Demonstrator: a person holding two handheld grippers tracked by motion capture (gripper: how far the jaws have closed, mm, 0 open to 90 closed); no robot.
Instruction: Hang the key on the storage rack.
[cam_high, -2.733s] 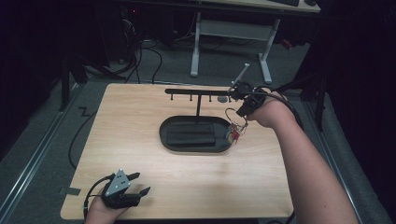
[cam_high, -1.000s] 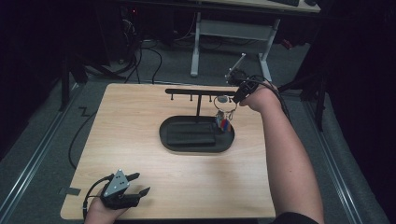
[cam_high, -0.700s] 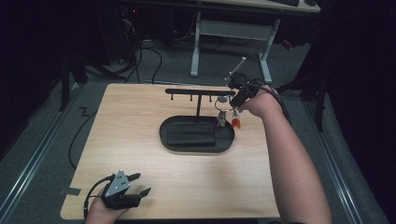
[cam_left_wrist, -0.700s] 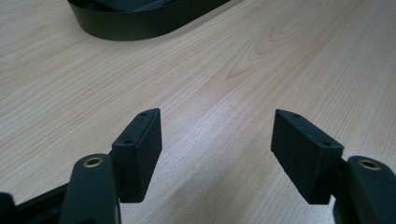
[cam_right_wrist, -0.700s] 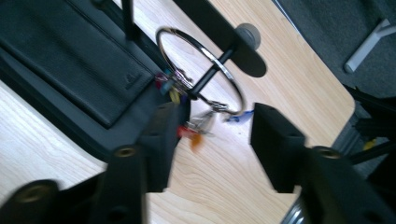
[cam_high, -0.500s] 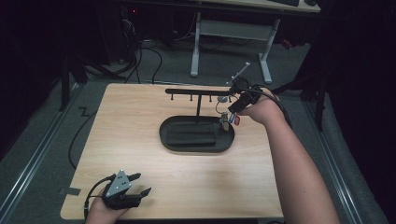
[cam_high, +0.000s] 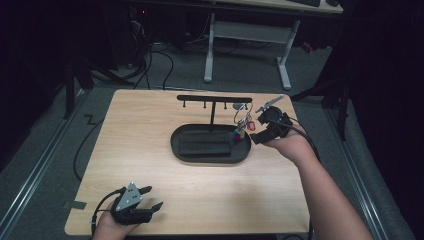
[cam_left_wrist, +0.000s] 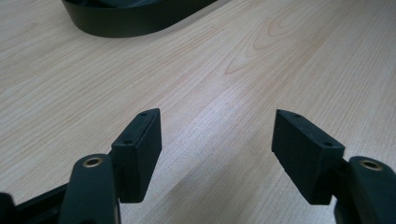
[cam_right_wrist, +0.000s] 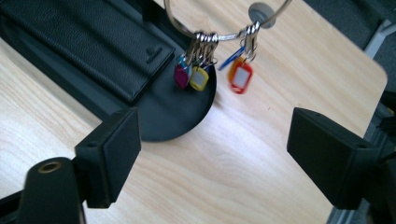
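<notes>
The right gripper (cam_right_wrist: 212, 154) has its jaws wide apart and holds nothing; it is just right of the key ring (cam_right_wrist: 224, 35). The ring hangs from the black T-shaped rack (cam_high: 215, 99), with coloured tags (cam_right_wrist: 198, 77) over the right end of the black oval tray (cam_high: 177, 145). The left gripper (cam_left_wrist: 217, 154), also wide open and empty, rests at the near left of the wooden table (cam_high: 150, 115). A white desk frame (cam_high: 247, 32) stands behind in the dark room.
</notes>
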